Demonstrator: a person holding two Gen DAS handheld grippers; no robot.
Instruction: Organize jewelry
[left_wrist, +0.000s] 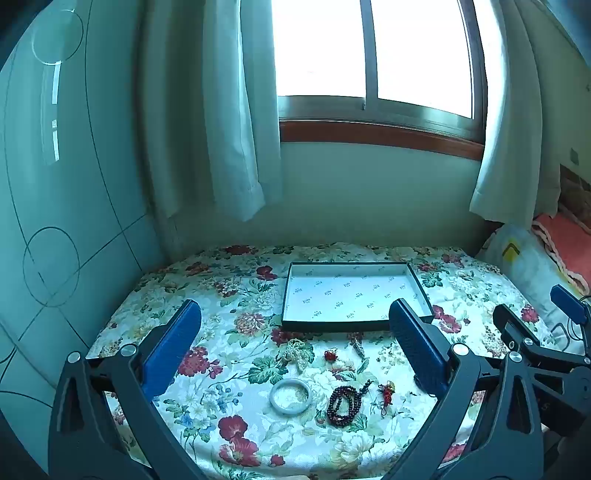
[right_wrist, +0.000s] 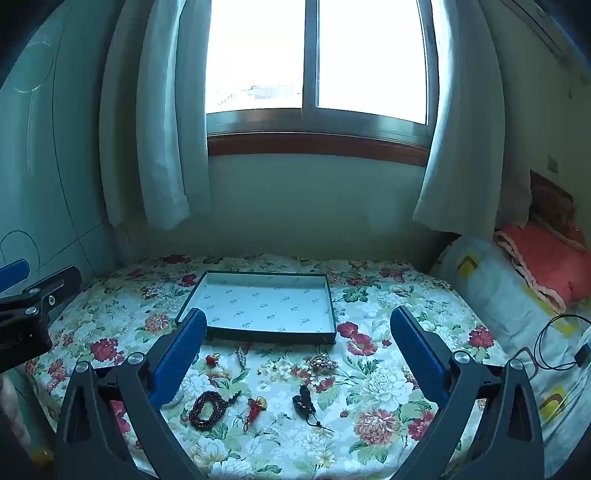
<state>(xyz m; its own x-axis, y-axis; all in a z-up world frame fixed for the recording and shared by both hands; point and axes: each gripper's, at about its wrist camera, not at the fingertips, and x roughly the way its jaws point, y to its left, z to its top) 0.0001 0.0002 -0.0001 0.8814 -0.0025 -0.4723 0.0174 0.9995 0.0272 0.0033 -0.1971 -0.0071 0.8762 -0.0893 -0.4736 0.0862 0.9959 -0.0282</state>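
Observation:
A shallow dark-rimmed tray (left_wrist: 421, 291) with a white patterned lining lies empty on the floral cloth; it also shows in the right wrist view (right_wrist: 330, 295). In front of it lie a pale bangle (left_wrist: 291, 397), a dark red bead bracelet (left_wrist: 342, 405) (right_wrist: 207, 404), a pearl cluster (left_wrist: 296, 350), a small red charm (left_wrist: 330, 355) (right_wrist: 211, 360), a silver clip (left_wrist: 359, 349) (right_wrist: 242, 355), a red tassel charm (left_wrist: 386, 393) (right_wrist: 255, 406), a gold brooch (right_wrist: 323, 362) and a black corded piece (right_wrist: 304, 404). My left gripper (left_wrist: 295, 317) and right gripper (right_wrist: 298, 321) are open, empty, above the jewelry.
The floral cloth (left_wrist: 184, 288) covers a table against the wall under a window with curtains (left_wrist: 236, 147). Pillows and a pink blanket (right_wrist: 546, 262) lie at the right, with a black cable (right_wrist: 554, 343) beside them. A glass panel (left_wrist: 55, 184) stands on the left.

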